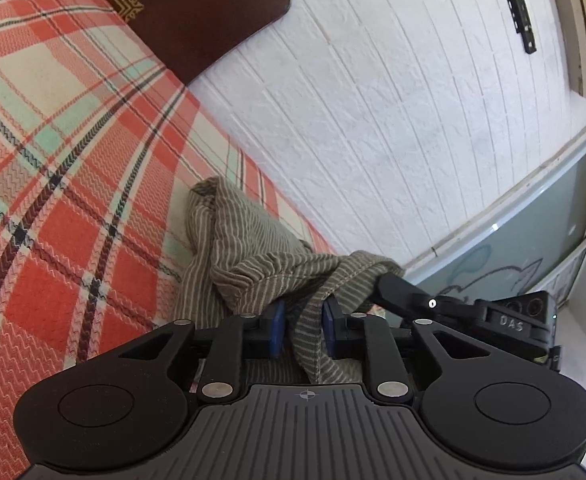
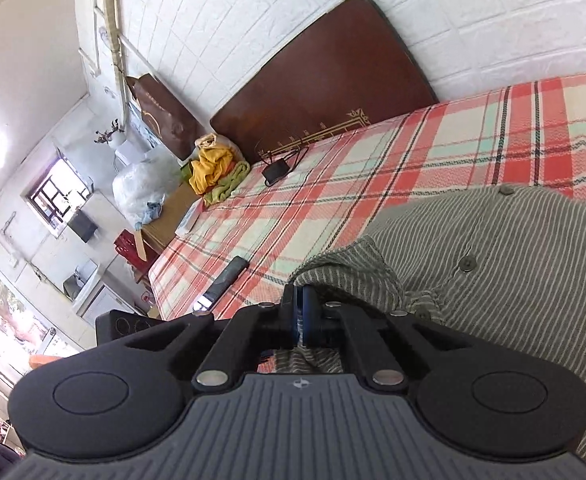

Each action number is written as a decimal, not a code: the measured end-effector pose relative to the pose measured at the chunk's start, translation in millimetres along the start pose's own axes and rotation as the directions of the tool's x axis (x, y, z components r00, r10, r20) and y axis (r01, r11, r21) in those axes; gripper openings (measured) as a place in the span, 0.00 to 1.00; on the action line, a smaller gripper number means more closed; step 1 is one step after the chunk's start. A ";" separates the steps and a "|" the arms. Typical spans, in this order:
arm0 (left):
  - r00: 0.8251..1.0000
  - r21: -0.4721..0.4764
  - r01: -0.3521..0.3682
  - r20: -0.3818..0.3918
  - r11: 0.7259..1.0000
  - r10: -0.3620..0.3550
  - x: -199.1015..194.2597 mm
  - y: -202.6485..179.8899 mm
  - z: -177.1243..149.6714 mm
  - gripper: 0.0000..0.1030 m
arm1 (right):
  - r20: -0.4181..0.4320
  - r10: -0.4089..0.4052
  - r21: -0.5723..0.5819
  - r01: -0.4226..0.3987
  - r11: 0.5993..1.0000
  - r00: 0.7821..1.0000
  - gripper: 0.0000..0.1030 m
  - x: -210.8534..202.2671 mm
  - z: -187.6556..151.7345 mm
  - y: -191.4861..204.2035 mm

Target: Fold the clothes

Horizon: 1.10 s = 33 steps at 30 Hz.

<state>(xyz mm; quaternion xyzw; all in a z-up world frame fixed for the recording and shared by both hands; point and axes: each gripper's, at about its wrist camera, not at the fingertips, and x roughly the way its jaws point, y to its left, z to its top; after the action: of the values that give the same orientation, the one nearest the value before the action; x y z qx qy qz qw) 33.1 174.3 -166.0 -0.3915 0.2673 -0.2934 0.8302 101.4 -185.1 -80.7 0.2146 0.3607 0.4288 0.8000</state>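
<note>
On the plaid bedspread (image 2: 333,184), a remote (image 2: 229,276) lies beside the striped shirt (image 2: 493,260).

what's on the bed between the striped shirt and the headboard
In the right wrist view, mostly bare plaid bedspread lies between the striped shirt and headboard; a small black device sits near the headboard.

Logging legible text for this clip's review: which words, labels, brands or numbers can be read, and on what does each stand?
"DAS": raised letters on the black body of the other handheld gripper, left wrist view; possibly part of a longer word.
Brown paper bag against the white brick wall: gold print too blurred to read.
Dark brown wooden headboard: gold ornament only, no letters.
</note>
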 end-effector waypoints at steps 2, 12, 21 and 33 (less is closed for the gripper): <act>1.000 -0.002 -0.001 -0.002 1.000 0.001 0.9 0.9 -1.2 0.37 | 0.011 0.006 0.015 -0.006 1.000 1.000 0.02 -0.7 0.4 -1.4; 1.000 -0.047 0.025 -0.014 0.999 -0.026 5.3 8.5 -4.3 0.43 | 0.091 0.067 0.146 -0.080 0.986 0.994 0.02 -2.5 3.3 -16.2; 0.992 -0.083 0.119 -0.032 0.989 -0.122 14.7 6.3 -1.9 0.27 | 0.056 0.020 0.101 -0.026 0.995 0.998 0.10 11.6 -2.9 -13.3; 0.992 -0.124 0.124 0.000 0.985 -0.125 11.1 16.5 3.7 0.27 | -0.062 -0.087 -0.328 0.062 0.943 0.994 0.14 4.9 -39.3 31.9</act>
<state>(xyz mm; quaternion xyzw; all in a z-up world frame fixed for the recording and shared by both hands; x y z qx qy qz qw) 47.8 177.0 -179.7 -0.4569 0.2630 -0.3289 0.7835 56.4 -162.4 -87.3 0.0495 0.3226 0.4598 0.8259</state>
